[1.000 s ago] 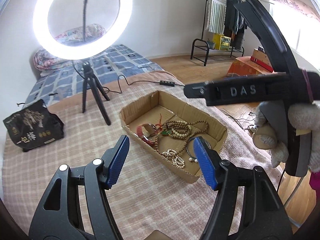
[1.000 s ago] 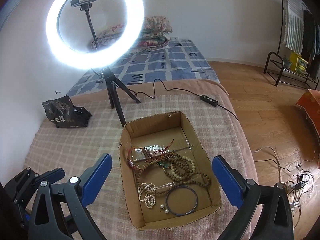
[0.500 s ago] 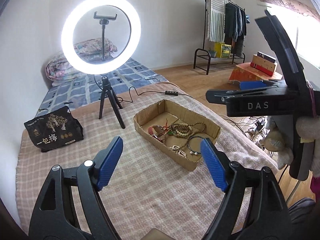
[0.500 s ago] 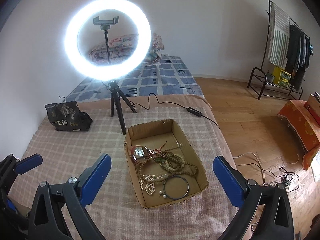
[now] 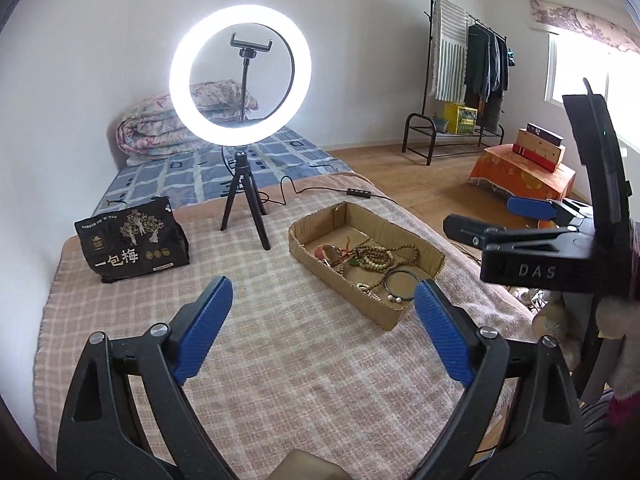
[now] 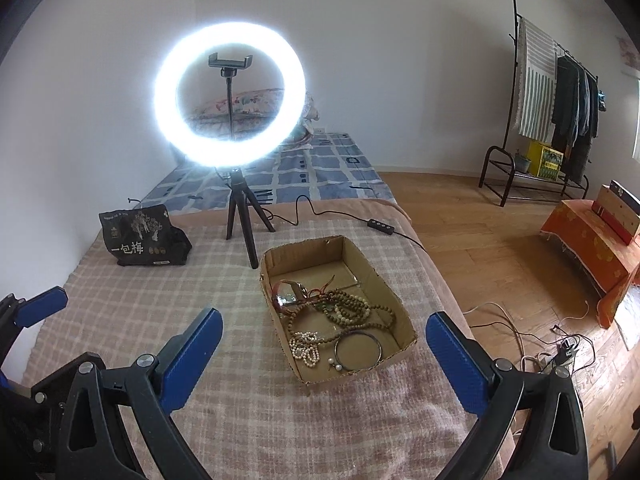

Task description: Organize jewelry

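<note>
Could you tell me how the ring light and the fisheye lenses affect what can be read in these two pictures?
Right wrist view: the ring light blooms with a soft halo; the jewelry in the cardboard box stays sharp. Left wrist view: the ring light is blown white, the window too; walls bow, corners darken.
</note>
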`<state>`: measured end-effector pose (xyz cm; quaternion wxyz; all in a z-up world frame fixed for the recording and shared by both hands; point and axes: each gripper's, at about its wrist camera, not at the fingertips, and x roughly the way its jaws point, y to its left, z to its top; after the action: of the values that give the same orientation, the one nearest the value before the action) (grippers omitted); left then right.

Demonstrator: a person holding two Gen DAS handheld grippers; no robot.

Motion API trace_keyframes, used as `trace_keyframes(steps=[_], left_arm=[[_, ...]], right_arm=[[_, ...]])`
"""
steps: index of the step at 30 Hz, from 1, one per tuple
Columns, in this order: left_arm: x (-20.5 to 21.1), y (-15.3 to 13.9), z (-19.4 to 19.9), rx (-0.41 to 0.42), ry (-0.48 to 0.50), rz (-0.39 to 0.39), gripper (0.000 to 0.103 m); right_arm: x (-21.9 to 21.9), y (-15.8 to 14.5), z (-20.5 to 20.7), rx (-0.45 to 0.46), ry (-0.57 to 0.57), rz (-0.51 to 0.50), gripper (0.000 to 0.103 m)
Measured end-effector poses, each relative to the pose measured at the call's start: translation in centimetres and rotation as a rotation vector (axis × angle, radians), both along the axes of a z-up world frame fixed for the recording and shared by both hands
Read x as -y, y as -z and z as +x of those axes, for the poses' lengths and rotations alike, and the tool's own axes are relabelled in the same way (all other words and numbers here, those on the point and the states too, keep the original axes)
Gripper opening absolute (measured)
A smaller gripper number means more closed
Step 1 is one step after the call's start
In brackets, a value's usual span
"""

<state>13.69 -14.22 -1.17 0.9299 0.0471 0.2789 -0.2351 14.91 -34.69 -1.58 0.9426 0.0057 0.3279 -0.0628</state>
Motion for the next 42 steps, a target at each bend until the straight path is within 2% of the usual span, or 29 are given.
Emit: trace_keyframes(steps=[9,29,42], left_arm=[[0.0,1.2,-0.8,0.015,-0.019,0.064,0.100],[-0.7,1.5,0.3,-0.033,-0.086,0.068,0.102],[-0.6,1.4,-0.1,-0.017,-0.091,0.090,0.102]], right_arm=[[-0.1,2.1,-0.6,0.022,0.015,-0.037,0.103],[0.4,4.0,0.1,0.010,0.043,-0.040,0.103],[0.2,4.1,0.2,0.008,0.040,-0.041,0.103]])
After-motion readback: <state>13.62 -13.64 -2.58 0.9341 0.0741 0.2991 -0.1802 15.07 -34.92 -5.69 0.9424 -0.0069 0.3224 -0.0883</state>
